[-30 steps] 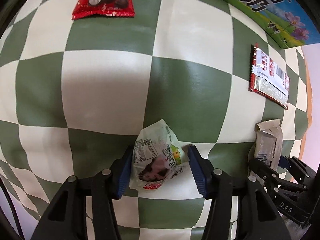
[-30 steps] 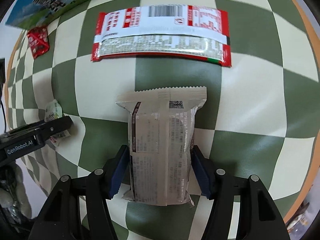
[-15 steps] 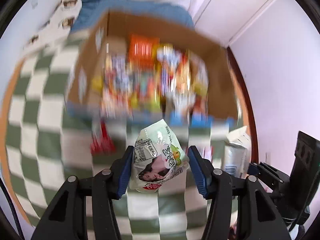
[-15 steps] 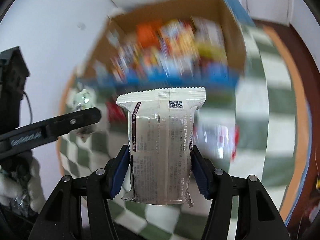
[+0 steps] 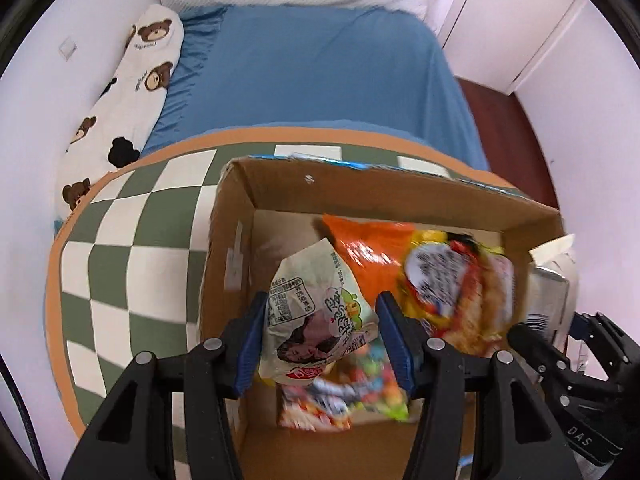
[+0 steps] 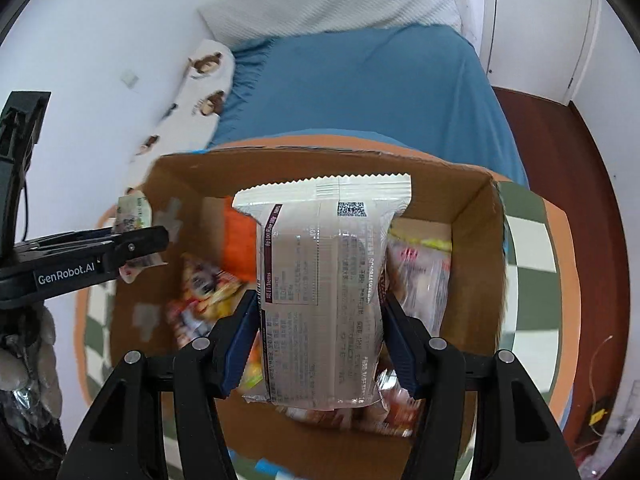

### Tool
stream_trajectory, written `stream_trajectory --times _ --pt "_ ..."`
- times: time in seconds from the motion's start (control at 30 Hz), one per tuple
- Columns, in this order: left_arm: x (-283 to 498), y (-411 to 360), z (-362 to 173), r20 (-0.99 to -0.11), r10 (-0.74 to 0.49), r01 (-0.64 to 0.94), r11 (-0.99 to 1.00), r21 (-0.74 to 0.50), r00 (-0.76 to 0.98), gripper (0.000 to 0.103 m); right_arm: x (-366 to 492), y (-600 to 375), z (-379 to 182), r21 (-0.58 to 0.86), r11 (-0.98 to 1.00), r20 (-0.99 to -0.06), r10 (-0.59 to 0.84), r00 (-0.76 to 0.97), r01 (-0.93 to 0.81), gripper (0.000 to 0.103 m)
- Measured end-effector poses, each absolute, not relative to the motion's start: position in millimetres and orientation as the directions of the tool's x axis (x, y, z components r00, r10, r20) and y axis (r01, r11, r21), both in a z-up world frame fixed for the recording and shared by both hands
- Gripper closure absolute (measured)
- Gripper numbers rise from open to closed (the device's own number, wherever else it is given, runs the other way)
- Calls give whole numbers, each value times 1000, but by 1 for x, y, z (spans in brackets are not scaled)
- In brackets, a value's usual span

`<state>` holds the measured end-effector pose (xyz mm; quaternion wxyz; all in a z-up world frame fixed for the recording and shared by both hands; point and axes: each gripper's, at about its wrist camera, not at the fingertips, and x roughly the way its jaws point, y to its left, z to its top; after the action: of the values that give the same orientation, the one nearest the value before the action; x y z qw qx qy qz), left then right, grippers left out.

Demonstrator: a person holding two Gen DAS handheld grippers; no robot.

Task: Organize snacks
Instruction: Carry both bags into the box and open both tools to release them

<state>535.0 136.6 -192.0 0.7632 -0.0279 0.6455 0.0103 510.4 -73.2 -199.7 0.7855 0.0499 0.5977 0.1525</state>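
My left gripper [image 5: 322,340] is shut on a small pale green snack packet [image 5: 316,316] and hangs over the open cardboard box [image 5: 232,240]. Inside the box lie an orange bag [image 5: 368,244], a yellow-red bag [image 5: 452,280] and other bright packets. My right gripper [image 6: 320,344] is shut on a silvery-white snack bag [image 6: 324,288], also above the box [image 6: 476,240]. In the right wrist view the left gripper [image 6: 136,242] with its green packet [image 6: 134,212] shows at the left. At the right edge of the left wrist view, the right gripper [image 5: 560,344] carries the silvery-white bag [image 5: 554,280].
The box stands on a green-and-white checkered table [image 5: 132,248] with an orange rim. Behind it is a bed with a blue sheet [image 5: 320,68], a bear-print pillow [image 5: 132,76] and a white pillow. Dark wooden floor [image 6: 572,184] and a white door lie to the right.
Both grippers lifted their packets off the checkered table and swung up over the cardboard box. The table-top packets have left the view; the bed and room now show.
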Motion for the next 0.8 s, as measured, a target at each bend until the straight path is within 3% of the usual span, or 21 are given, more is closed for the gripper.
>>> stream_trajectory --times 0.13,0.17,0.2,0.23,0.27,0.4,0.8 --pt "552 143 -229 -996 -27 -64 997 -33 85 50 531 -67 -237 273 949 -940 298 166 -155 39" --pt "555 143 -232 -997 -29 -64 997 -34 75 49 535 -67 -247 271 951 -946 291 142 -146 32" --pt "559 142 -237 -998 -24 -61 998 -28 64 39 533 -70 -257 237 962 -959 254 126 -136 23" --pt "561 143 -240 -998 -15 -59 998 -18 56 27 536 -71 -262 213 968 -965 230 128 -134 6" --pt "562 142 -242 -999 -7 -57 998 -10 54 22 537 -71 -266 204 970 -966 222 133 -136 4" --pt "564 140 -241 -997 2 -49 999 -2 79 14 538 -78 -277 204 971 -967 220 128 -123 4" --pt "533 121 -216 -984 -24 -35 999 -31 176 14 507 -96 -245 122 988 -968 139 210 -92 4"
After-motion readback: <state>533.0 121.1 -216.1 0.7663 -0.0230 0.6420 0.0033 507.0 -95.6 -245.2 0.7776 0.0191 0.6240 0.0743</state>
